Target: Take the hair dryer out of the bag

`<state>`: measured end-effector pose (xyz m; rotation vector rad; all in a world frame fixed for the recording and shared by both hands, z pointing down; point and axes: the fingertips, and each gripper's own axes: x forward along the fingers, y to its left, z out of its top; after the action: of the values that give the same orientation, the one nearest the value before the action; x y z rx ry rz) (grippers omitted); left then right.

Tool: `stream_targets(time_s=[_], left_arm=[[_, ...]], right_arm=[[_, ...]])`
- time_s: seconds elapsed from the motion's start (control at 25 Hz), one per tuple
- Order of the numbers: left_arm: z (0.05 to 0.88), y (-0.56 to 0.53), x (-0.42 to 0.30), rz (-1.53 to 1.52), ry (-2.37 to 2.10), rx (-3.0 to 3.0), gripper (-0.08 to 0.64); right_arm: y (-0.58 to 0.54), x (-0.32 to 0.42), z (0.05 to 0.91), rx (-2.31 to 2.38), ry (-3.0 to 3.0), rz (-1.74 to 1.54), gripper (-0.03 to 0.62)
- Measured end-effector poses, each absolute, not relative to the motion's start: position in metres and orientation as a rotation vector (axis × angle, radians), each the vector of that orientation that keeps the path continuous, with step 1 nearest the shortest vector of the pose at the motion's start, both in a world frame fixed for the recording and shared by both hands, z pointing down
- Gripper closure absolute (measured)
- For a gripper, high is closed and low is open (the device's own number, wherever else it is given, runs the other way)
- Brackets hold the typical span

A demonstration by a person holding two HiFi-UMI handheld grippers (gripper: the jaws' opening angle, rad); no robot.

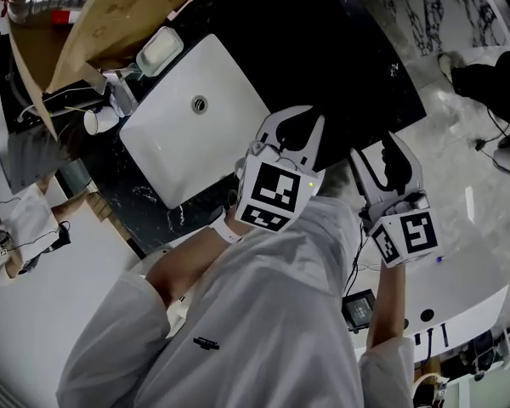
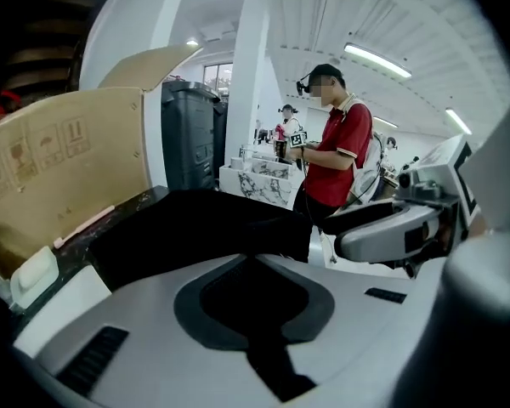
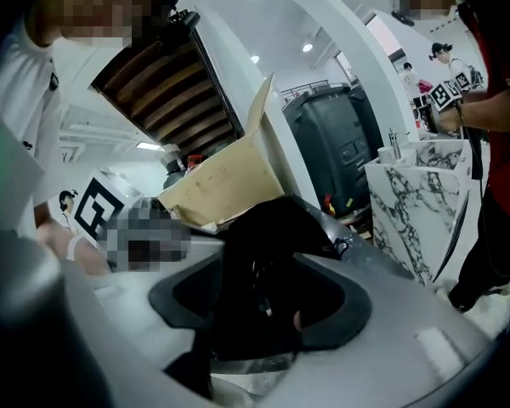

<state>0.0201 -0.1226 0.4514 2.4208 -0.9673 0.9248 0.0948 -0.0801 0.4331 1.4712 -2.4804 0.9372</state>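
Note:
A black bag (image 2: 204, 228) lies on the black counter (image 1: 357, 66) just ahead of both grippers; in the head view I cannot tell it apart from the dark counter. My left gripper (image 1: 293, 121) (image 2: 253, 266) has its jaws nearly together, with black bag cloth pinched in the narrow gap. To its right, my right gripper (image 1: 381, 155) (image 3: 263, 266) stands wide open, the upright bag (image 3: 272, 228) between its jaws and not squeezed. A thin shiny strand shows in the bag's folds. The hair dryer itself is hidden.
A white sink basin (image 1: 195, 117) is set in the counter at left, with a white dish (image 1: 159, 49) and a paper cup (image 1: 93, 121) beside it. A cardboard box (image 2: 59, 168) stands behind. A person in a red shirt (image 2: 336, 155), a grey bin (image 2: 191, 134) and a marbled stand (image 3: 416, 202) are beyond.

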Motion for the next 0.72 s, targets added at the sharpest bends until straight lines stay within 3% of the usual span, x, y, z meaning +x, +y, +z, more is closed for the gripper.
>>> stream_targets(time_s=[0.12,0.72], left_arm=[[0.446,-0.127,0.021,0.887,-0.986,2.411,0.537],[0.437,-0.155,0.013,0.811,-1.091,2.372,0.537]], right_arm=[[-0.084,0.086,0.445,1.414,-2.477,0.972,0.314],[-0.129,0.051,0.469,1.330,-2.401,0.964,0.311]])
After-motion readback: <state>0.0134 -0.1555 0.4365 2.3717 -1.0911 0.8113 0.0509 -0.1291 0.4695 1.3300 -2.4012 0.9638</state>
